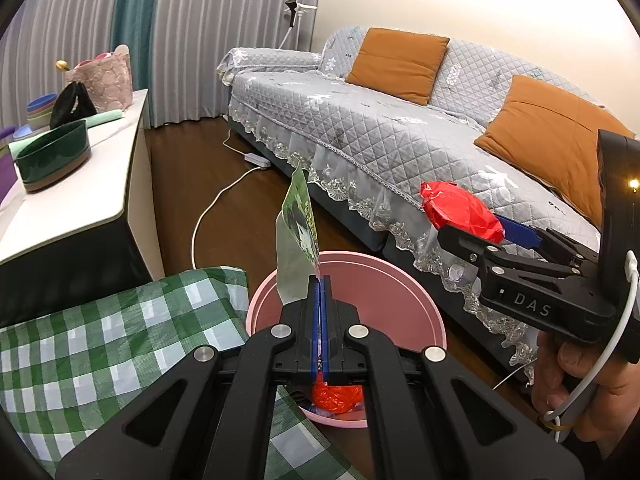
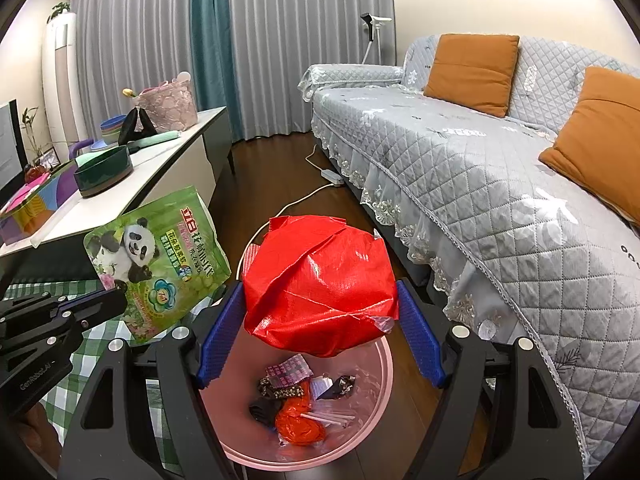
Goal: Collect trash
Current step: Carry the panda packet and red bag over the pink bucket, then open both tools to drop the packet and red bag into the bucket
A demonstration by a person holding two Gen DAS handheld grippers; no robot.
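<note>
My left gripper point(image 1: 320, 280) is shut on a green panda-print pouch point(image 1: 298, 236) and holds it upright over the pink bin point(image 1: 400, 280). The pouch also shows in the right wrist view point(image 2: 156, 260), left of centre. My right gripper point(image 2: 320, 300) is shut on a crumpled red wrapper point(image 2: 320, 280) and holds it above the bin point(image 2: 380, 364). In the left wrist view the red wrapper point(image 1: 460, 210) hangs at the right, in front of the sofa. The bin holds several scraps, among them an orange bag point(image 2: 300, 424).
A green checked cloth point(image 1: 112, 336) covers the table at the left of the bin. A grey quilted sofa point(image 2: 480, 168) with orange cushions runs along the right. A white cabinet point(image 1: 80, 196) with a dark green bowl point(image 1: 52, 156) stands at the left. A white cable point(image 1: 216, 208) lies on the wooden floor.
</note>
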